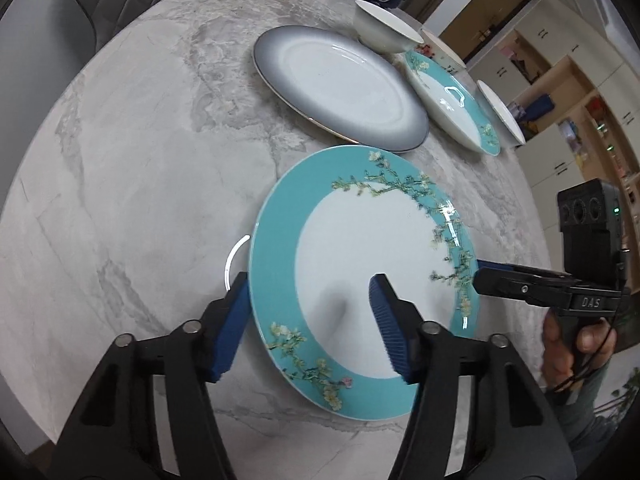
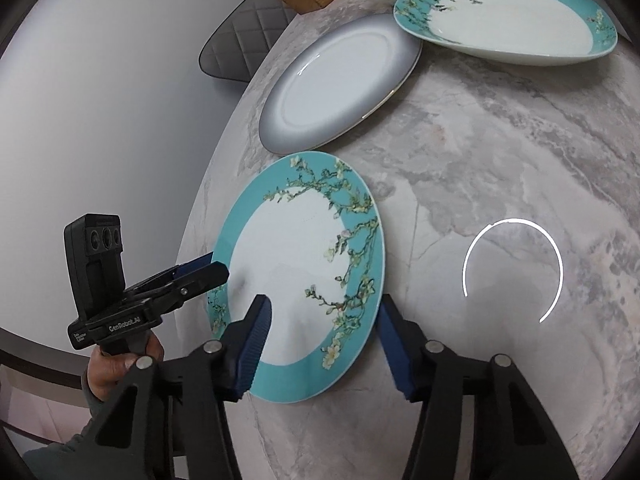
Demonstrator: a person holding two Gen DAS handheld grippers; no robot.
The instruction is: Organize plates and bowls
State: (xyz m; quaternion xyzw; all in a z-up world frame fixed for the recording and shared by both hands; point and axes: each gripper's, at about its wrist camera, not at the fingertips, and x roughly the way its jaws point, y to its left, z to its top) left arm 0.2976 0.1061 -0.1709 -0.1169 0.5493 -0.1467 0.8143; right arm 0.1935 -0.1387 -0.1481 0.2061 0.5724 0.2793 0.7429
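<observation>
Straddling opposite rims of the teal plate (image 1: 360, 264): left claw (image 1: 308, 328) and right claw (image 2: 324, 344), both wide.

Teal floral plate (image 1: 360, 264) nearest, flat on bench; grey-rimmed plate (image 1: 340, 84) behind; second teal plate (image 1: 452, 100) beyond, tilted; white bowls (image 1: 384, 28) at back.

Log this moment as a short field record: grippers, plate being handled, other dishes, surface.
left gripper: open, straddling the near plate's rim
right gripper: open, straddling the opposite rim
near plate: teal floral rim, white centre, not clamped
grey plate: beyond the near plate
second teal plate: past the grey plate
white bowl: at the far end
table: marble
</observation>
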